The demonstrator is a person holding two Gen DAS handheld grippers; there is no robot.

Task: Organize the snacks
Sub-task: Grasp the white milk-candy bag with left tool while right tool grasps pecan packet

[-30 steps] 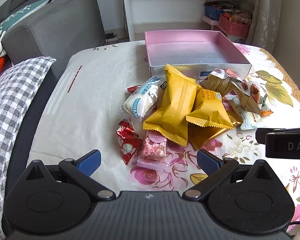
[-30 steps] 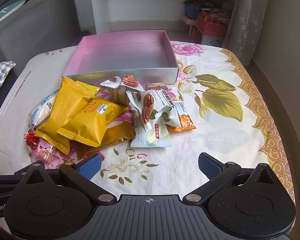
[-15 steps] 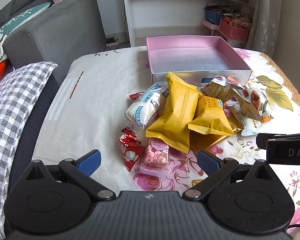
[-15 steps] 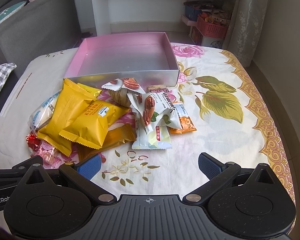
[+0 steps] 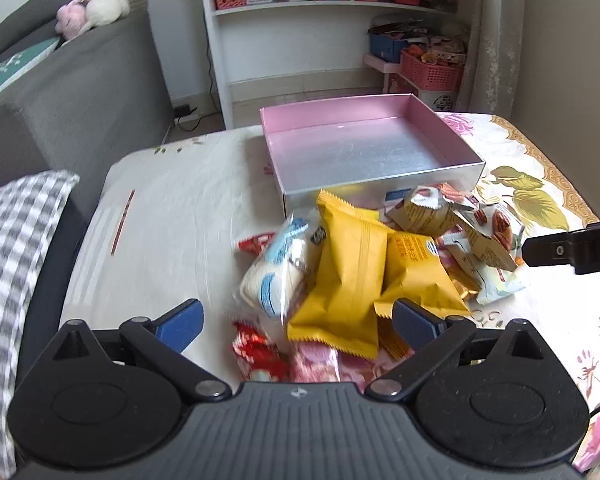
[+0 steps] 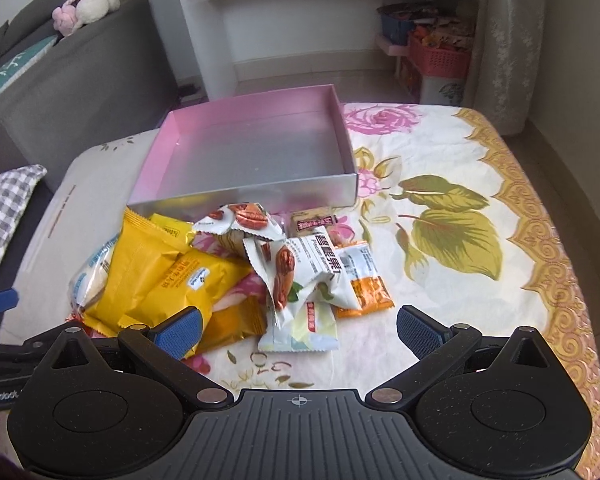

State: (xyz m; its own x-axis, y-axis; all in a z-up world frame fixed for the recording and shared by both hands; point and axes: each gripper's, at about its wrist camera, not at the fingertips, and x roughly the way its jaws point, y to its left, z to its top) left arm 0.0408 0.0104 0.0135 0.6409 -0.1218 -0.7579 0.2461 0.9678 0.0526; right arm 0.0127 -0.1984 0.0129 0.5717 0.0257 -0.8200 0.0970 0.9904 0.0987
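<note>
Both my grippers hang spread and empty just short of the snack heap, on the side away from the pink box (image 6: pixel 244 152).

My left gripper (image 5: pixel 296 322) has its blue fingers wide apart around the near edge of the heap, gripping nothing; the tall yellow packet (image 5: pixel 350 276) lies between them, toward the box. My right gripper (image 6: pixel 298 330) is equally wide, with the white pecan packet (image 6: pixel 300 276) ahead of it. The heap lies on the floral cloth (image 6: pixel 460 240), against the box's near wall; the box holds nothing.
</note>
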